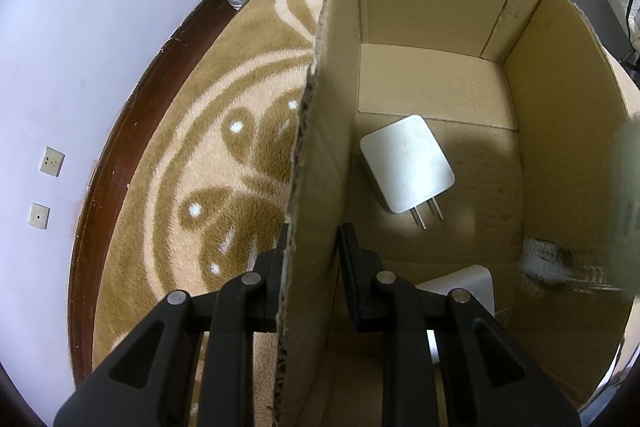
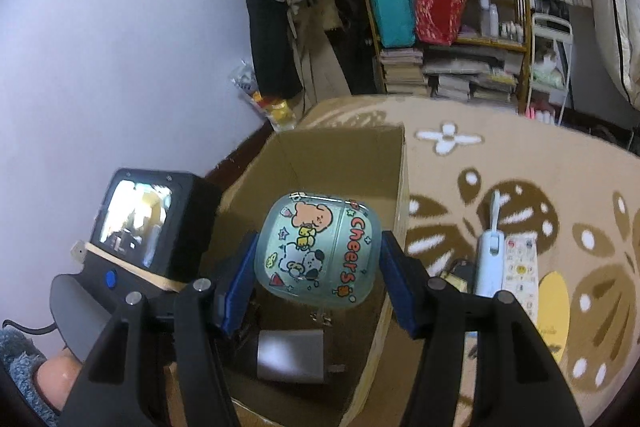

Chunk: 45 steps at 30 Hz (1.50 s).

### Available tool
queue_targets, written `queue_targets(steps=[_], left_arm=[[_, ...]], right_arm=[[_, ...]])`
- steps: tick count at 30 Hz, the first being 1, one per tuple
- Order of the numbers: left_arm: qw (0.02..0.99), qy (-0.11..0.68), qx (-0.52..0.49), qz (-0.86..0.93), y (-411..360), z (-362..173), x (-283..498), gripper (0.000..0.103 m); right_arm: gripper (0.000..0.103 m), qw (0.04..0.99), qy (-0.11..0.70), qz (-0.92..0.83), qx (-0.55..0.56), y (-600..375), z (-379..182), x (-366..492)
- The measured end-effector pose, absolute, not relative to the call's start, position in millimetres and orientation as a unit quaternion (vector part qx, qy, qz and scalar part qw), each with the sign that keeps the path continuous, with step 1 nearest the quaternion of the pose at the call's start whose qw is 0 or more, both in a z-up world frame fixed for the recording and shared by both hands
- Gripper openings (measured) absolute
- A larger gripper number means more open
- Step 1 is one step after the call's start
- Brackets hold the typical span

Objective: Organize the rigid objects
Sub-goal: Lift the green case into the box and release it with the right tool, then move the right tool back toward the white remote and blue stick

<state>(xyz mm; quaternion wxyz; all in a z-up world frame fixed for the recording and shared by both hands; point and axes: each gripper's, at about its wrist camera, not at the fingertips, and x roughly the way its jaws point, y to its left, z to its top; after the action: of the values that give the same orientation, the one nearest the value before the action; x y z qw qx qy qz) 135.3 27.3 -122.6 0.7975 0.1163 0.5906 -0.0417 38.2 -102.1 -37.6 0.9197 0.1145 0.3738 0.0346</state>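
Right wrist: right gripper fingers pinch cartoon case above box; left gripper fingers straddle its wall edge.

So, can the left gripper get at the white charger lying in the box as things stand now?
Probably not directly. The left gripper straddles the wall of the cardboard box, one finger outside, one inside. The white charger lies uncovered on the box floor, so the gripper must first leave the wall.
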Motion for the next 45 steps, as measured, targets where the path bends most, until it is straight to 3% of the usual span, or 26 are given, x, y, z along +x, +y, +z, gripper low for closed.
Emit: queue_targets(steps=[4,8,15,30,35,40,43,45], left_arm=[[0.794,0.595,0.115,-0.045,27,-125,135,0.021],[0.794,0.596,0.111,-0.044,29,-125,134,0.021],[0.793,0.597,0.111,-0.043,31,-125,134,0.021],[0.793,0.597,0.113,-0.041,28,-125,135,0.022],[0.793,0.597,0.116,-0.04,27,-125,134,0.022],[0.793,0.597,0.117,-0.04,27,-124,134,0.022],[0.792,0.598,0.115,-0.04,27,-124,134,0.022],[0.792,0.597,0.117,-0.04,26,-124,134,0.022]], right_arm=[[0.064,0.923,0.361,0.033,0.13,-109,-34,34],[0.085,0.926,0.355,0.004,0.13,-120,-24,33],[0.103,0.922,0.353,-0.047,0.153,-158,-21,31],[0.103,0.883,0.394,-0.121,0.224,-237,-81,29],[0.103,0.882,0.401,-0.144,0.203,-244,-95,28],[0.07,0.875,0.419,-0.145,0.194,-247,-104,29],[0.06,0.862,0.441,-0.148,0.201,-250,-114,31],[0.059,0.857,0.452,-0.159,0.191,-250,-119,30]])
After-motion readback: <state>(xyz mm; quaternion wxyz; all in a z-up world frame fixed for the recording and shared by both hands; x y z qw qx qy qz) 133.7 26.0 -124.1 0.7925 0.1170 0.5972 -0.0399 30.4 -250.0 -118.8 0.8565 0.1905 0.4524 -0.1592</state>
